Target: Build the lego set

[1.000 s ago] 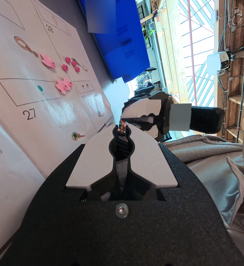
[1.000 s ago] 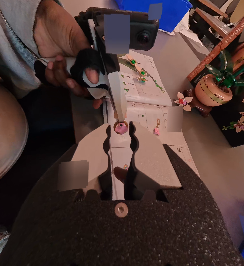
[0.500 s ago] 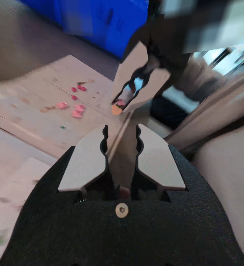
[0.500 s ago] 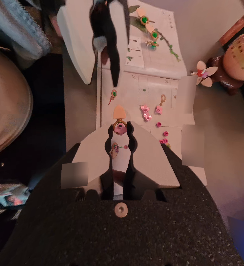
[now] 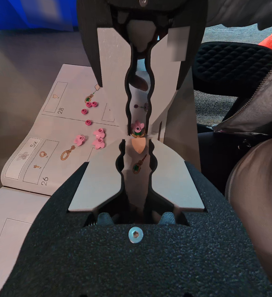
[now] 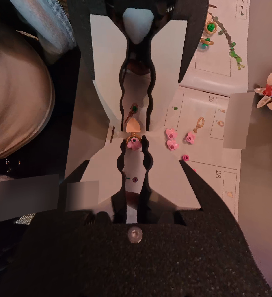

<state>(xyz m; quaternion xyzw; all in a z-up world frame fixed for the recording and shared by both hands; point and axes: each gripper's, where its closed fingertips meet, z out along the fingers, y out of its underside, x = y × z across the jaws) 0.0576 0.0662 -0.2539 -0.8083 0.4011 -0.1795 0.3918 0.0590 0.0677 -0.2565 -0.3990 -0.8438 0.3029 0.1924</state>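
While right hand-held gripper (image 6: 133, 141) clamps flower piece (image 6: 133, 143) | left (image 5: 137, 145) open | 3 pink flowers (image 5: 90, 139)

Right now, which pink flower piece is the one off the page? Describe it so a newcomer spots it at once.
Find the open instruction booklet, then the two grippers meeting tip to tip over it. The pink flower sits in a gold ring clamped by the right gripper. Unlike the three loose flowers lying on the page, it carries a peach petal.

A hobby or office workspace: a grey worktop (image 5: 27, 53) carries an open building-brick instruction booklet (image 5: 40, 144) with loose pink flower pieces (image 5: 98, 138); a blue bin (image 5: 27, 14) behind, carpet (image 5: 212, 104) below.
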